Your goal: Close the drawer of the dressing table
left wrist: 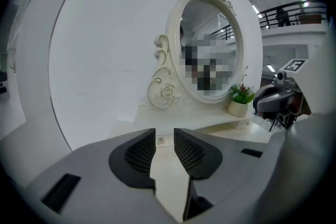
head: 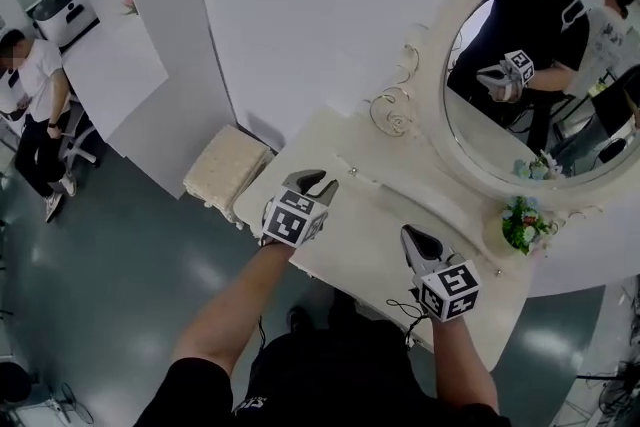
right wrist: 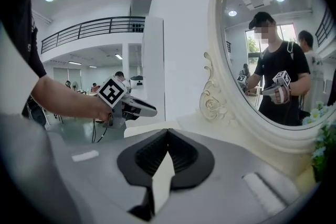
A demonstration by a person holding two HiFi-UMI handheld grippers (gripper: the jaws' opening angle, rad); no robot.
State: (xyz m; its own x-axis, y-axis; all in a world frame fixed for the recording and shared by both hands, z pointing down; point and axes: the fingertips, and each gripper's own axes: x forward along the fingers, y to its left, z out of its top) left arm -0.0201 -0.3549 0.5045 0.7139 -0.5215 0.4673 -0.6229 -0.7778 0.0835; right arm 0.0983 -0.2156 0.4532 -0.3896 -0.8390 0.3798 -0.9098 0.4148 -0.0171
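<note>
Left gripper [left wrist: 165,145] spread, right gripper [right wrist: 167,136] pressed together; both empty, above dressing table [head: 370,250]. No open drawer seen; likely done. Next: check front.

Head view: from above, steeply down on the dressing table [head: 360,260] and mirror [head: 530,75]. Left gripper view: low over the tabletop [left wrist: 220,124], facing the mirror squarely. Right gripper view: closer, mirror at its right, left gripper [right wrist: 152,110] ahead. Shared by all three: mirror and tabletop

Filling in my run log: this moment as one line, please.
left gripper: open, empty | right gripper: shut, empty | both held clear of cream-white painted dressing table | drawer state: cannot tell
</note>
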